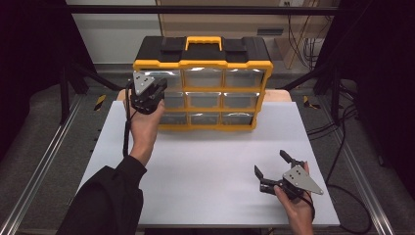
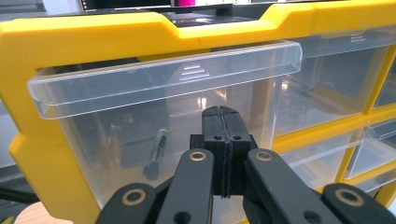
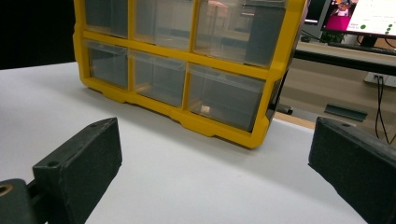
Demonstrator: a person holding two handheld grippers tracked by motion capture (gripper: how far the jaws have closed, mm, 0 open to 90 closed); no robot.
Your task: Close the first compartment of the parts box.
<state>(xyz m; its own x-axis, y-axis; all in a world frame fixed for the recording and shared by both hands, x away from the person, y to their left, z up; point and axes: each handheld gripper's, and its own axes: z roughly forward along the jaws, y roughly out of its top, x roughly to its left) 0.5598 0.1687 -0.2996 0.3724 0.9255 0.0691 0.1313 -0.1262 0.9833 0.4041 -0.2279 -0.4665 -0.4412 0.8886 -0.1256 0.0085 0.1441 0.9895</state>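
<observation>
A yellow organizer (image 1: 201,63) with a black top and a yellow handle stands at the back of the table, with three rows of clear drawers. My left gripper (image 1: 152,90) is held up against its top-left drawer (image 2: 168,116). The jaws are shut with nothing between them, and my left gripper's (image 2: 225,116) tips sit just under the drawer's clear pull lip (image 2: 187,77). A small dark metal part (image 2: 156,154) lies inside that drawer. My right gripper (image 1: 270,164) rests low over the table's front right, open and empty. The right gripper view looks between the spread jaws of my right gripper (image 3: 217,154) toward the organizer (image 3: 187,60).
The white tabletop (image 1: 210,156) stretches between the organizer and the front edge. Metal rails (image 1: 49,147) run along both sides of the table, and cables (image 1: 342,147) trail on the floor at the right. A monitor (image 3: 364,16) stands behind the organizer's right end.
</observation>
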